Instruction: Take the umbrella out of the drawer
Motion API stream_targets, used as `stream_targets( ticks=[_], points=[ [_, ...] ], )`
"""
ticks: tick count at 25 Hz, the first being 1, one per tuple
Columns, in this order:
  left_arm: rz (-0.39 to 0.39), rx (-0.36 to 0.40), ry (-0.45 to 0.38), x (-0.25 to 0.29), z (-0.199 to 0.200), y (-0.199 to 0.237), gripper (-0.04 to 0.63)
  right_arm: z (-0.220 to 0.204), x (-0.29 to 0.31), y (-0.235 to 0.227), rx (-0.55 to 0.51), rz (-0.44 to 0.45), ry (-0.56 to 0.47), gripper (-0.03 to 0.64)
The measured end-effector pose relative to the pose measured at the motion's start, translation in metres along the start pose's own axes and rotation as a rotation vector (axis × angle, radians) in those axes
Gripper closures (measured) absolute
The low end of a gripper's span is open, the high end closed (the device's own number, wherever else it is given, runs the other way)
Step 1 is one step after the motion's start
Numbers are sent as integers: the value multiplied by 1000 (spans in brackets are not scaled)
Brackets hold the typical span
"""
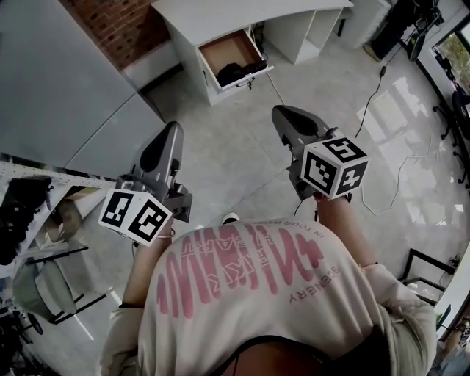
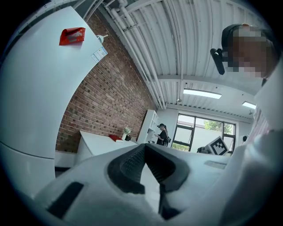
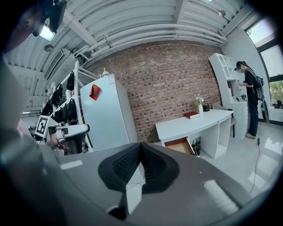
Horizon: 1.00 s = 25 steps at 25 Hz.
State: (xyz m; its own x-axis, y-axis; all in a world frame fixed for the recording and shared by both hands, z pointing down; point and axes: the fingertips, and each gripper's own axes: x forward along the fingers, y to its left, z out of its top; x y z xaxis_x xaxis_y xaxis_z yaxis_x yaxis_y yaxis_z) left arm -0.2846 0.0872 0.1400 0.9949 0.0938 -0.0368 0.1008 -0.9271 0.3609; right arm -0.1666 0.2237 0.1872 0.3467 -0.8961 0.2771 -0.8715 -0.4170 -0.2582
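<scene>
The ribbed fingers (image 2: 129,164) of the left gripper (image 2: 145,146) are pressed together at their tips with nothing between them, and the right gripper (image 3: 141,145) shows the same: its dark pads meet in a closed point and pinch nothing. Both grippers are held out in front of the person's chest, side by side but apart, above the pale tiled floor (image 1: 242,147) and aimed toward the white desk. The drawer (image 1: 229,50) under the tabletop (image 1: 220,15) stands pulled out, well apart from both grippers. Its wooden bottom is bare toward the back, and a dark bundle lies at its front end; that is most likely the umbrella (image 1: 236,72), though it is too small to make out its shape. In the right gripper view a red book (image 3: 191,114) lies on the tabletop against the brick wall (image 3: 163,84), a tall white cabinet (image 3: 106,119) stands to the desk's left, and another person (image 3: 251,97) stands at white shelves on the right.
</scene>
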Motion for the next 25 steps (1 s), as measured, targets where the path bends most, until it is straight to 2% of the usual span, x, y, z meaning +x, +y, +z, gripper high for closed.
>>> stream_targets(
  ticks=[12, 25],
  points=[
    [-2, -4, -14, -5, 21, 59, 594, 9, 51, 22, -22, -19, 1, 609],
    [27, -86, 18, -16, -6, 87, 594, -19, 68, 28, -38, -31, 95, 609]
  ],
)
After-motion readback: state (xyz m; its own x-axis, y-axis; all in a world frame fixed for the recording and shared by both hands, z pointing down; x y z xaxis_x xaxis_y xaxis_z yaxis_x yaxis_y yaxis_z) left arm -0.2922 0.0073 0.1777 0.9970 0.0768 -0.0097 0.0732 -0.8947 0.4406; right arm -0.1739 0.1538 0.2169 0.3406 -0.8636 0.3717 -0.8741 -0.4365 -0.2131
